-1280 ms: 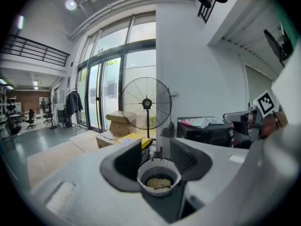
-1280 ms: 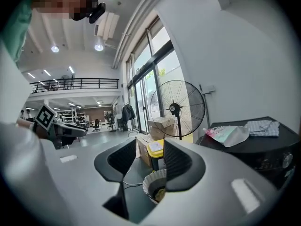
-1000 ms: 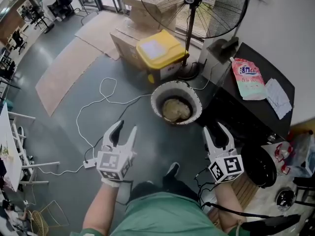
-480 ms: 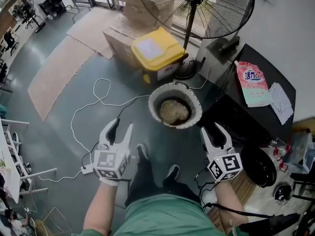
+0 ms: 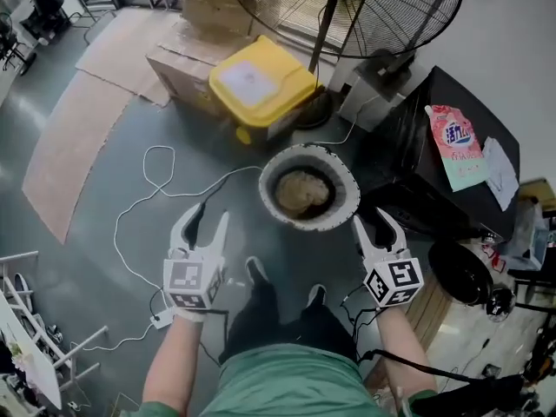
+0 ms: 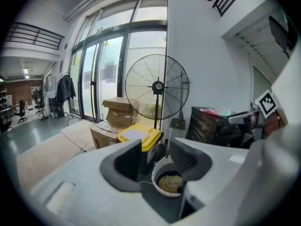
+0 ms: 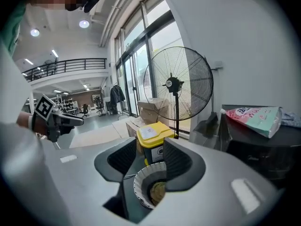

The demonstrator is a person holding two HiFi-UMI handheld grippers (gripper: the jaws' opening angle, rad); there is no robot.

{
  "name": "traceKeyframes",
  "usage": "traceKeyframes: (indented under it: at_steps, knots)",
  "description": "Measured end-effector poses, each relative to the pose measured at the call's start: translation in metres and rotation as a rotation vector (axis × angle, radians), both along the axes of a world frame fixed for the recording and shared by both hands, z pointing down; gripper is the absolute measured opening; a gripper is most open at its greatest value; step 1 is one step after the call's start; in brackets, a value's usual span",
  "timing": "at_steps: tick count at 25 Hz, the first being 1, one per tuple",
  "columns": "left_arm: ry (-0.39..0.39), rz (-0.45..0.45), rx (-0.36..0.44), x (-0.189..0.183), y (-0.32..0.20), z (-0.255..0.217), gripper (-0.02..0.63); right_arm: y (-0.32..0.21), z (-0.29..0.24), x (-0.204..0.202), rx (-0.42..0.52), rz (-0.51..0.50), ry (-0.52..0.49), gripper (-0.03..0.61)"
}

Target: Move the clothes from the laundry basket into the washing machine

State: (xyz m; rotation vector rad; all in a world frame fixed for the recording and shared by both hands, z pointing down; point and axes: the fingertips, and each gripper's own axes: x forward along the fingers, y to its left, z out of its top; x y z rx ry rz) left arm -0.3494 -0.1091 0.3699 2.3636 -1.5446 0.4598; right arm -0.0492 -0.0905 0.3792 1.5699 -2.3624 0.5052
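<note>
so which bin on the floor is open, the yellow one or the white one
The round white laundry basket: open-topped, with beige clothes inside. The yellow bin beyond it has its lid shut.

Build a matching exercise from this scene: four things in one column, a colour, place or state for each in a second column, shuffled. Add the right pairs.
Things
1. laundry basket
2. detergent pouch
3. bin lid
4. fan

Descriptions
A. yellow
B. lies on top of the black unit
C. holds tan clothes
D. has a black wire guard on a pole

Pairs: 1-C, 2-B, 3-A, 4-D
</note>
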Motion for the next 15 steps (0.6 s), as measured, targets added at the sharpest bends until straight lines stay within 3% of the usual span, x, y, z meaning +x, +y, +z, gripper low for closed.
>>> traceKeyframes:
  at_steps: [7, 15]
  knots:
    - [-0.037, 0.043, -0.073, -0.013, -0.036, 0.056, 0.19, -0.049, 0.079, -0.013, -0.09, -0.034, 0.094, 0.163]
    - [-0.066, -0.015, -0.141, -0.003, -0.063, 0.131, 0.19, -0.098, 0.213, -0.006, -0.241, -0.08, 0.109, 0.188]
